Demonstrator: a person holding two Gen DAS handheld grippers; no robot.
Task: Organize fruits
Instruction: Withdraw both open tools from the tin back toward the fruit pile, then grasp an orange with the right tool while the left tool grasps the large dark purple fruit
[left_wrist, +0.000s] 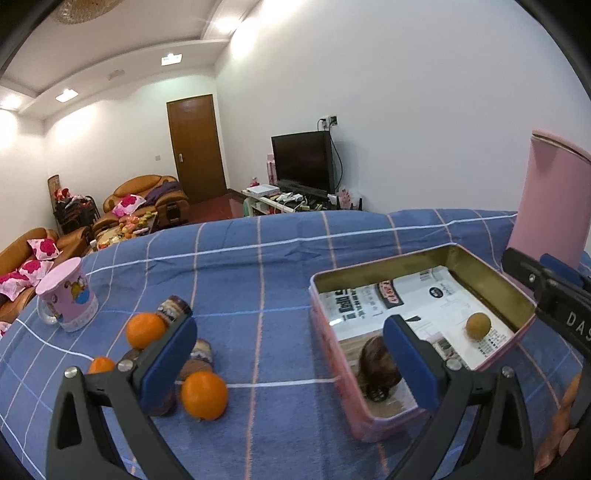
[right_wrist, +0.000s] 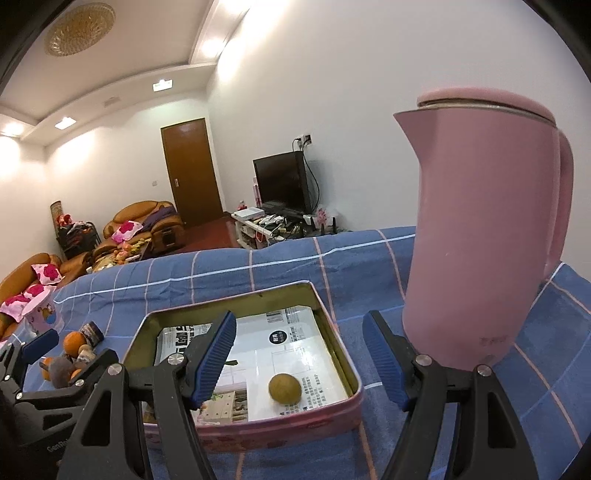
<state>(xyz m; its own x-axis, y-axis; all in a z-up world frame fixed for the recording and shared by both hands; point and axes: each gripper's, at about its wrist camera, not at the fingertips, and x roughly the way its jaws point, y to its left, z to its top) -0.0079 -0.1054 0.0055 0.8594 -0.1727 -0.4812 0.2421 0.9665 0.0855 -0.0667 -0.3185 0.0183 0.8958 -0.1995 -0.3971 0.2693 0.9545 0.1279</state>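
**Loose oranges wait as one fruit sits in the tin**

A brownish fruit (right_wrist: 284, 387) lies in the open tin (right_wrist: 332, 317); oranges (left_wrist: 204, 395) sit loose on the blue checked cloth (left_wrist: 258, 258) among small jars. Both the left gripper (left_wrist: 291, 365) and the right gripper (right_wrist: 299, 362) hover spread and empty. A careless reach could roll an orange away or knock the pink jug (right_wrist: 480, 240) beside the tin. Sofas and a television fill the room behind.
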